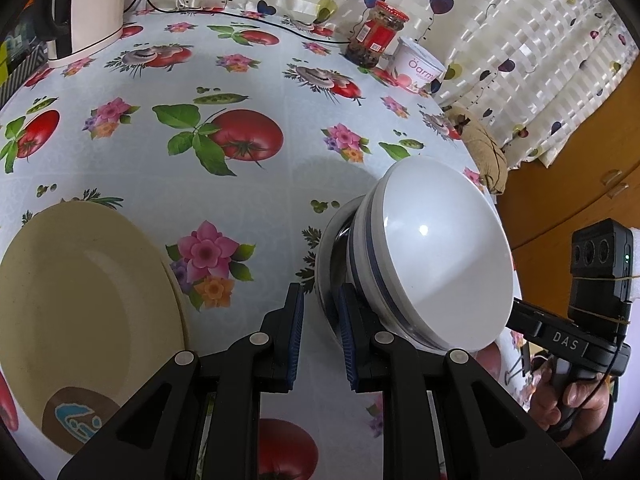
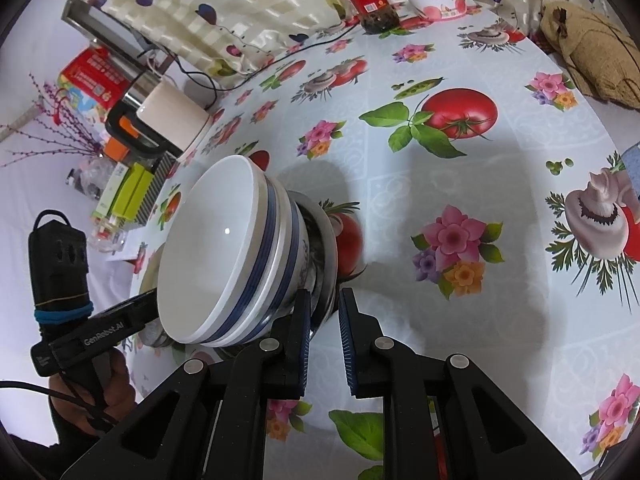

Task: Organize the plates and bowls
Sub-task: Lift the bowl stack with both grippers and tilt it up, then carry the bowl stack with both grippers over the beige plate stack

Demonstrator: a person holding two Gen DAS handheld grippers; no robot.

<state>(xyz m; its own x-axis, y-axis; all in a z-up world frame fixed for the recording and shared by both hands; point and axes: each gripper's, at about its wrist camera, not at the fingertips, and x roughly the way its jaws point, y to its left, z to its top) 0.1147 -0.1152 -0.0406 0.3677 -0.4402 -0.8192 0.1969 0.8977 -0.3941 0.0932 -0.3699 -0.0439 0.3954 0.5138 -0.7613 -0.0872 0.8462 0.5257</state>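
A table under a tomato-and-flower oilcloth [image 1: 248, 92] is filling both views, with a heart-print curtain [image 1: 500, 20] hanging behind it. Down at the front, the left gripper [image 1: 320, 332] is sitting with its jaws narrow, the rim of a shallow glass dish [image 1: 326, 280] running between its blue pads, though whether they are pressing on it is hard to tell. Across from it, the right gripper [image 2: 324, 328] is sitting nearly closed with the opposite edge of that same dish [image 2: 326, 248] between its pads, apparently pinching it. Stacked in the dish are white bowls with blue bands [image 1: 436, 256], nested one in another, and the whole stack is tilting between the two tools. A hand [image 1: 568, 404] is wrapping the right tool's handle at the table's edge. Just left of the left gripper, a cream plate [image 1: 80, 304] is lying flat on the cloth, well apart from the stack. Farther back, a red-lidded jar [image 1: 376, 36] and a yogurt tub [image 1: 420, 66] are standing side by side near the curtain, with a white electric kettle [image 1: 92, 4] over in the far left corner and a tan cloth bundle [image 1: 484, 152] at the right edge.
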